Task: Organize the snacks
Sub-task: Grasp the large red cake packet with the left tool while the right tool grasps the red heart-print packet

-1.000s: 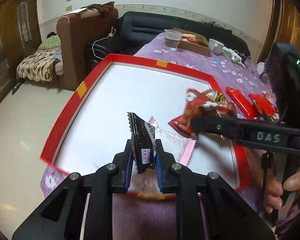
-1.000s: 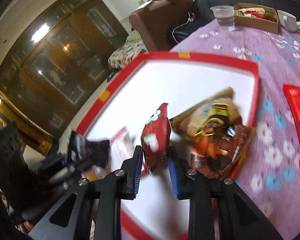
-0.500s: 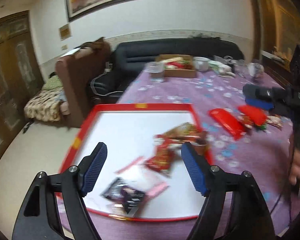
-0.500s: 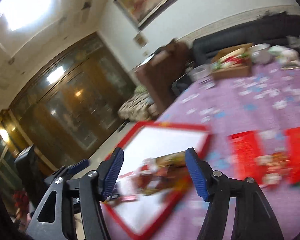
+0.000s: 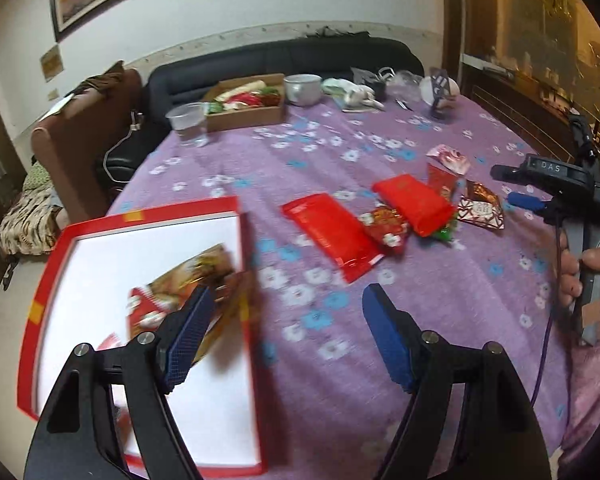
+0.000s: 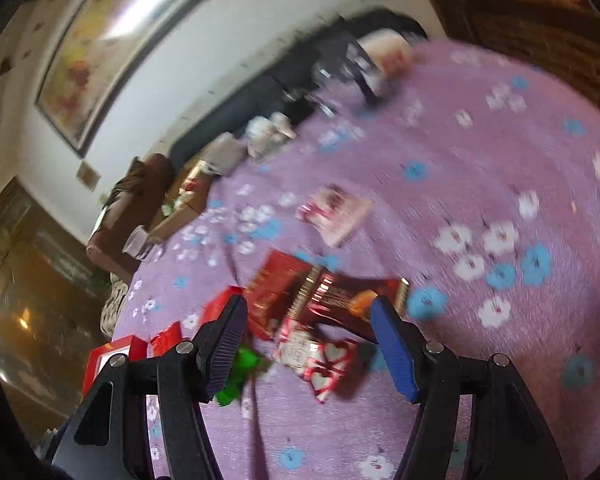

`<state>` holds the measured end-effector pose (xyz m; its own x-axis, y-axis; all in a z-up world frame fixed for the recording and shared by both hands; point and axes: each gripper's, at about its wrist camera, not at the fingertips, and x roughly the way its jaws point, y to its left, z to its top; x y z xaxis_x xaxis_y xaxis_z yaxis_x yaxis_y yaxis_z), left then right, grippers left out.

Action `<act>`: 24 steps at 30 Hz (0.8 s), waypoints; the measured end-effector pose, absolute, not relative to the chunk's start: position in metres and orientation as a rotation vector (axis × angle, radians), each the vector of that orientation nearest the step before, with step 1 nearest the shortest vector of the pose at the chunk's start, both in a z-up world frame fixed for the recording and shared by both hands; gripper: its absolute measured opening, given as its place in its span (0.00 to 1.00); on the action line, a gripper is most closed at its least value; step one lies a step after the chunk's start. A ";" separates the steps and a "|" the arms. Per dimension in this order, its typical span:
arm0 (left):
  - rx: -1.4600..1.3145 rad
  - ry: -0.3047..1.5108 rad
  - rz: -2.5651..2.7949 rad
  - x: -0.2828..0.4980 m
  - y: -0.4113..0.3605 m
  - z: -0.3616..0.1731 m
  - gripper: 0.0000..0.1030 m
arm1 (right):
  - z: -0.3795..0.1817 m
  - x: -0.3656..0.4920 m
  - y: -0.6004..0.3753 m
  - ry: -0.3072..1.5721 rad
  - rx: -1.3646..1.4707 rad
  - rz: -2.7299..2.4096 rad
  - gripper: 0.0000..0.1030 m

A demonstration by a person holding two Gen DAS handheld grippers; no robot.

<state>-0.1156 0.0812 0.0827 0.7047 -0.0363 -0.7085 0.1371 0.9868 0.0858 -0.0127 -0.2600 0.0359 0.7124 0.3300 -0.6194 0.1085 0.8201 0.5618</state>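
Purple cloth with white and blue flowers (image 5: 440, 280) covers the table. On its near left lies one flat tray (image 5: 148, 212), white inside with a red rim, holding a blurred heap of crinkly snack packets (image 5: 188, 280). To the right, loose on the cloth, lie two glossy red oblong packs (image 5: 332, 232) and several smaller foil packets (image 5: 480, 206). Far off stand one cardboard box (image 5: 244, 114), one clear plastic cup (image 5: 188, 122) and one grey bowl (image 5: 302, 88). Left gripper (image 5: 284, 332) and right gripper (image 6: 308, 344) both stand wide with nothing between the pads, having just been opening.
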 end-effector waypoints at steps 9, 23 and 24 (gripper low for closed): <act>0.113 0.830 -0.090 -0.102 0.069 0.075 0.74 | 0.014 -0.005 -0.244 0.903 0.623 0.160 0.65; 0.085 0.868 -0.160 -0.090 0.048 0.076 0.74 | 0.015 0.007 -0.197 0.870 0.323 0.088 0.30; 0.078 0.871 -0.171 -0.085 0.044 0.077 0.74 | 0.015 0.006 -0.199 0.874 0.335 0.096 0.29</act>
<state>-0.0849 0.0438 0.0768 0.6315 -0.1176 -0.7664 0.1816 0.9834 -0.0013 0.0063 -0.1987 0.0147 0.6413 0.2182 -0.7356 0.0534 0.9437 0.3265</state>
